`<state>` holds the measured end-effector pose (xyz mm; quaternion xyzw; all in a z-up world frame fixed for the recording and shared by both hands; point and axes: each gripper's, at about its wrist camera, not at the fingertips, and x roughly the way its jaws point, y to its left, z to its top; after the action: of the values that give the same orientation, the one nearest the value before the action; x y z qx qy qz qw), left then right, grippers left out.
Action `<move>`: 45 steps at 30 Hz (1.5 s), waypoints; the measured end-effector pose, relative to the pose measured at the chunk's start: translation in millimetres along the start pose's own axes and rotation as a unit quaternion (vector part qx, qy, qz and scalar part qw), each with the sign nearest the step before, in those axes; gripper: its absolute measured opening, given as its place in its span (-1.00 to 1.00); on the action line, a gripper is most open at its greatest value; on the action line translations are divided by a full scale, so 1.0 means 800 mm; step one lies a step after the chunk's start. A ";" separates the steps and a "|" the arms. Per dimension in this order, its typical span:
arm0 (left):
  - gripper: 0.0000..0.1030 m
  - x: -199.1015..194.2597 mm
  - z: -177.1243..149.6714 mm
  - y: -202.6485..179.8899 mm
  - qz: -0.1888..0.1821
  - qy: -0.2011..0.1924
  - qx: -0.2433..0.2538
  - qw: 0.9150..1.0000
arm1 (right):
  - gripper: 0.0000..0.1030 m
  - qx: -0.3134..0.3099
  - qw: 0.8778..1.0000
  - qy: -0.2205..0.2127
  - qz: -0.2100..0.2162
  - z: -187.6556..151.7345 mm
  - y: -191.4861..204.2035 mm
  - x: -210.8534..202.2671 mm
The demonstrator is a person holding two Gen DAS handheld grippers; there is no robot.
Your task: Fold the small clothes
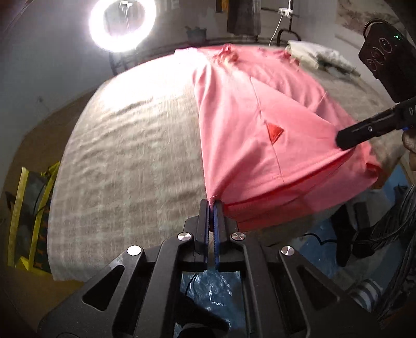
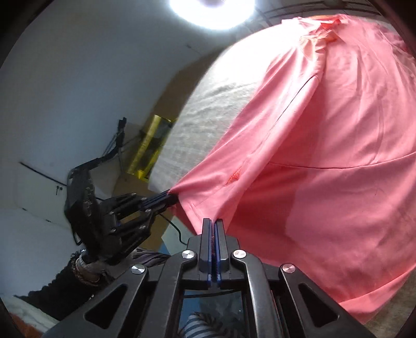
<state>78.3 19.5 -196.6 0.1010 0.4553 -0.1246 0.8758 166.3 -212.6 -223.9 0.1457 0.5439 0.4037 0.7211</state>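
Note:
A pink garment [image 1: 249,124] with a small red triangle patch [image 1: 274,132] is stretched over the beige cloth-covered table [image 1: 124,161], its near edge lifted. My left gripper [image 1: 213,204] is shut on the garment's near left corner. My right gripper [image 1: 340,141] is shut on the near right part of the hem. In the right wrist view the right gripper [image 2: 213,221] pinches the pink garment [image 2: 325,156], and the left gripper [image 2: 173,199] holds the corner a short way to its left.
A bright ring light [image 1: 122,23] stands behind the table. A pile of pale folded cloth [image 1: 319,56] lies at the far right. A yellow-framed stand [image 1: 31,215] is left of the table. Blue plastic sheeting [image 1: 319,241] covers the floor.

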 end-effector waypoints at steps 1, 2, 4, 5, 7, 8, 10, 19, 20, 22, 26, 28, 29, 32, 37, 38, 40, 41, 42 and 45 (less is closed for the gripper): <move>-0.98 0.003 -0.002 -0.002 -0.001 0.005 0.002 1.000 | -1.00 0.000 1.000 0.010 -0.013 -0.002 -0.004 0.009; -0.98 0.006 -0.004 -0.006 -0.001 0.008 0.007 1.000 | -1.00 0.006 1.000 0.019 -0.020 -0.005 -0.009 0.017; -0.98 0.003 -0.006 -0.011 0.001 0.005 0.016 1.000 | -1.00 0.030 0.998 0.043 -0.033 -0.010 -0.024 0.035; -0.98 0.002 -0.006 -0.010 0.001 0.003 0.017 1.000 | -1.00 0.038 0.997 0.048 -0.038 -0.012 -0.029 0.040; -0.98 0.007 -0.007 -0.005 -0.010 0.017 0.007 1.000 | -1.00 0.040 0.998 0.042 -0.026 -0.012 -0.029 0.037; -0.98 0.009 -0.009 -0.005 -0.009 0.022 0.003 1.000 | -1.00 0.033 0.998 0.038 -0.025 -0.011 -0.027 0.034; -0.97 0.011 -0.011 -0.004 -0.011 0.031 0.001 0.999 | -1.00 0.012 0.998 0.036 -0.045 -0.011 -0.022 0.032; -0.98 -0.028 -0.004 -0.008 -0.018 -0.008 -0.021 1.000 | -0.54 -0.072 0.993 0.034 -0.086 -0.034 -0.006 0.002; -0.98 -0.035 0.001 -0.017 -0.024 -0.022 -0.018 0.999 | -0.54 -0.069 0.994 0.019 -0.084 -0.035 -0.009 -0.015; -0.97 -0.043 0.011 -0.040 -0.039 -0.043 -0.006 0.998 | -0.49 -0.060 0.995 -0.004 -0.084 -0.036 -0.019 -0.047; -0.97 -0.040 0.034 -0.099 -0.093 -0.057 0.019 0.994 | -0.35 -0.032 0.994 -0.056 -0.089 -0.039 -0.041 -0.101; -0.69 -0.030 0.042 -0.126 -0.130 -0.046 0.022 0.990 | -0.31 -0.021 0.992 -0.080 -0.096 -0.042 -0.054 -0.129; -0.52 -0.025 0.046 -0.144 -0.150 -0.042 0.027 0.987 | -0.31 -0.015 0.991 -0.089 -0.101 -0.045 -0.061 -0.142; 0.05 -0.013 0.057 -0.193 -0.193 -0.035 0.045 0.980 | -0.31 0.014 0.986 -0.119 -0.113 -0.047 -0.087 -0.176; 0.06 0.012 0.065 -0.261 -0.201 -0.016 0.092 0.975 | -0.31 0.063 0.980 -0.148 -0.117 -0.052 -0.133 -0.222; 0.06 0.018 0.067 -0.269 -0.203 -0.011 0.093 0.975 | -0.31 0.069 0.979 -0.151 -0.118 -0.053 -0.140 -0.228; 0.05 0.032 0.067 -0.278 -0.204 -0.004 0.088 0.975 | -0.31 0.075 0.978 -0.157 -0.119 -0.053 -0.148 -0.235; 0.05 0.037 0.066 -0.281 -0.203 -0.002 0.086 0.975 | -0.30 0.076 0.977 -0.160 -0.120 -0.053 -0.152 -0.240; -0.04 0.041 0.066 -0.285 -0.200 -0.001 0.086 0.976 | -0.31 0.078 0.976 -0.162 -0.119 -0.053 -0.158 -0.247; -0.95 0.045 0.067 -0.294 -0.192 -0.010 0.095 0.977 | -0.31 0.090 0.975 -0.168 -0.113 -0.050 -0.176 -0.256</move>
<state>66.9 -223.9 -211.0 0.0928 0.4437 -0.3342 0.8263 173.1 -462.2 -193.5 0.2128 0.4617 0.2386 0.8274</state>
